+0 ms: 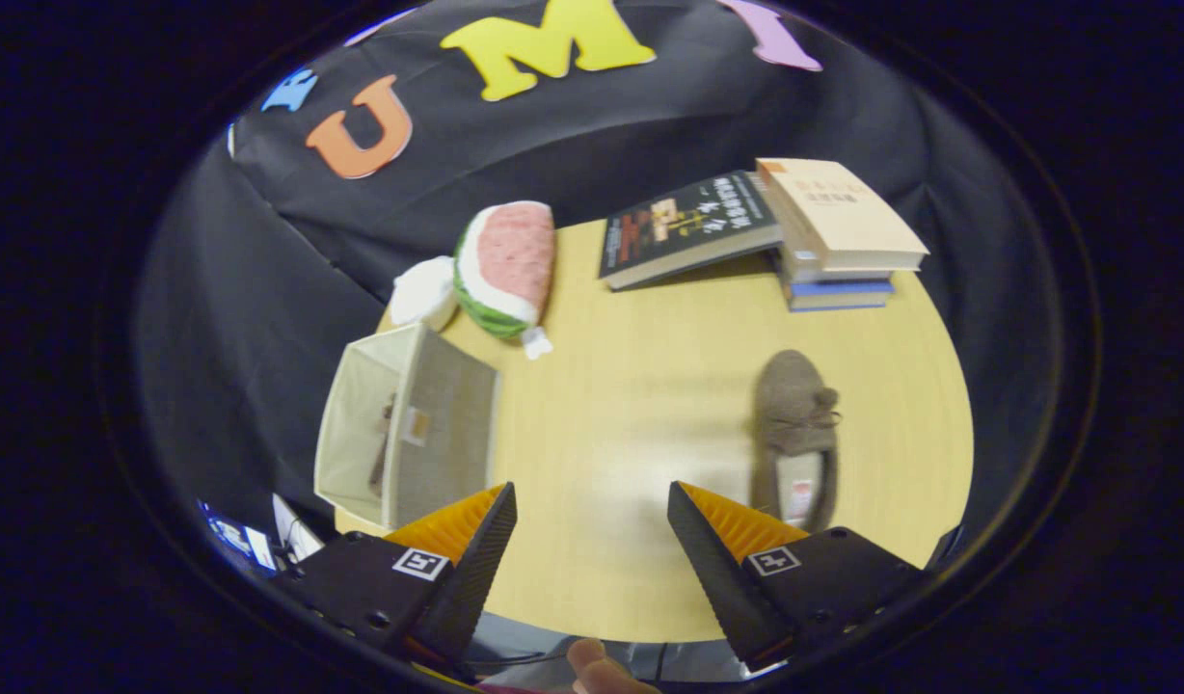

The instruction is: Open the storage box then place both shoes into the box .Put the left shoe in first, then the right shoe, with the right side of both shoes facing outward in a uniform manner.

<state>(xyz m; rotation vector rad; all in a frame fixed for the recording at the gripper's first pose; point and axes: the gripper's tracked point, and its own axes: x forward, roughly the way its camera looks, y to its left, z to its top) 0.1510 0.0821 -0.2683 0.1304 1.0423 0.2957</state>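
I've got the gripper (pixel 592 540) spread wide, holding nothing, over bare table (pixel 631 405). Brown shoe (pixel 794 434) just ahead-right; storage box (pixel 409 434) ahead-left, mouth open for loading.

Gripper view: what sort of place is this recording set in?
Probably a staged recording booth, not a lived-in room. A round wooden table stands against draped black cloth, set with props: a storage box, one brown shoe, stacked books, a watermelon plush. The gripper is open, holding nothing.
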